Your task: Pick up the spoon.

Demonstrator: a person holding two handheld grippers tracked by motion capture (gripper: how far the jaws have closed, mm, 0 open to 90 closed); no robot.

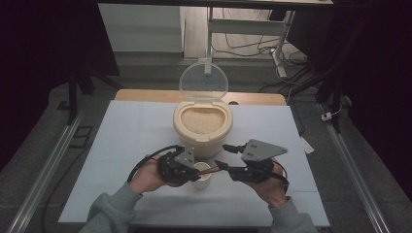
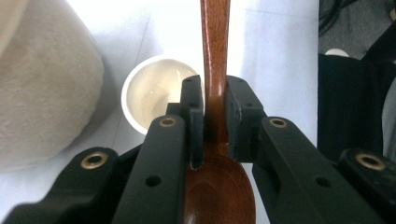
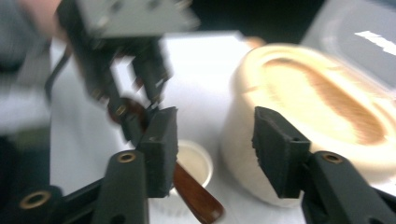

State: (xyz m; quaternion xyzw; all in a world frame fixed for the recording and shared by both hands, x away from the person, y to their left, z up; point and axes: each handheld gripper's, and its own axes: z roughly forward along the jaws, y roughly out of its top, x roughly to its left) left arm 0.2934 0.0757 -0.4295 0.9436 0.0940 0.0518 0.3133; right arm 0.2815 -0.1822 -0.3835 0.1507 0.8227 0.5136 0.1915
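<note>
The left hand-held gripper (image 2: 215, 121) clamps a wooden spoon (image 2: 215, 60) at its neck, above the small white cup (image 1: 202, 175) near the tabletop's (image 1: 126, 126) front edge. The right hand-held gripper (image 3: 215, 149) is spread wide beside the handle, probably about to take it; the open rice container (image 1: 203, 127) stands just behind, within scooping reach.

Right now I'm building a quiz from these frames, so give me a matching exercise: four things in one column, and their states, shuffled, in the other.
Things:
1. wooden spoon
2. small white cup
3. rice container
4. right gripper

States:
A. lid up, filled with grain
B. jaws apart, holding nothing
C. clamped in the left gripper
D. stands empty before the container

Pairs: 1-C, 2-D, 3-A, 4-B
</note>
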